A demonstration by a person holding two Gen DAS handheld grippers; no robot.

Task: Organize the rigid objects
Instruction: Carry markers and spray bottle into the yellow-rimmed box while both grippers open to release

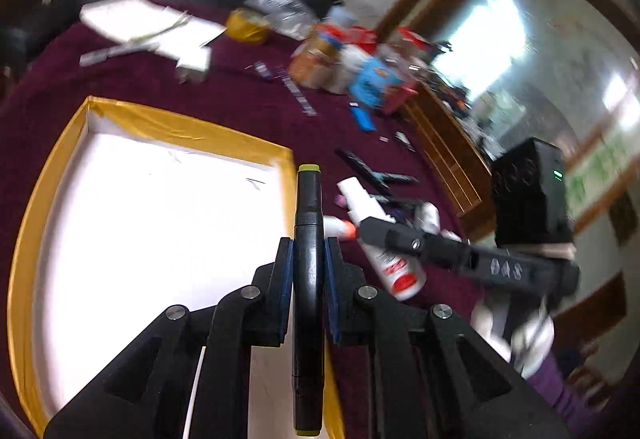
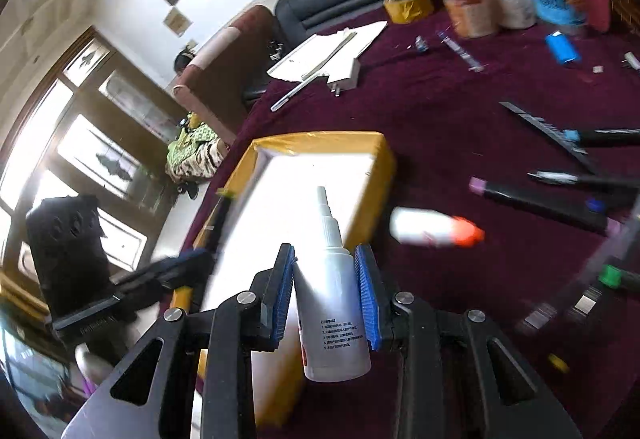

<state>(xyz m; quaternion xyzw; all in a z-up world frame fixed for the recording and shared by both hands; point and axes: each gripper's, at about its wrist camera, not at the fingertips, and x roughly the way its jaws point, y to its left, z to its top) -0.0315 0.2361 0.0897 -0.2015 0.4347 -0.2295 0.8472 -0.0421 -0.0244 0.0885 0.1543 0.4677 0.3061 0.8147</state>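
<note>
Left wrist view: my left gripper (image 1: 308,259) is clenched on a black marker (image 1: 308,279) with yellow caps, centre frame, beside the yellow-rimmed box (image 1: 120,115) at left. A white bottle (image 1: 400,271) lies right of it.

Right wrist view: my right gripper (image 2: 325,279) grasps a white glue bottle (image 2: 334,311), lower centre, nozzle towards the box (image 2: 380,159).

The white box (image 2: 384,159) lies open and empty inside; markers (image 2: 540,199) and a glue bottle (image 2: 436,227) crowd the tabletop (image 2: 440,111) beside it.
</note>
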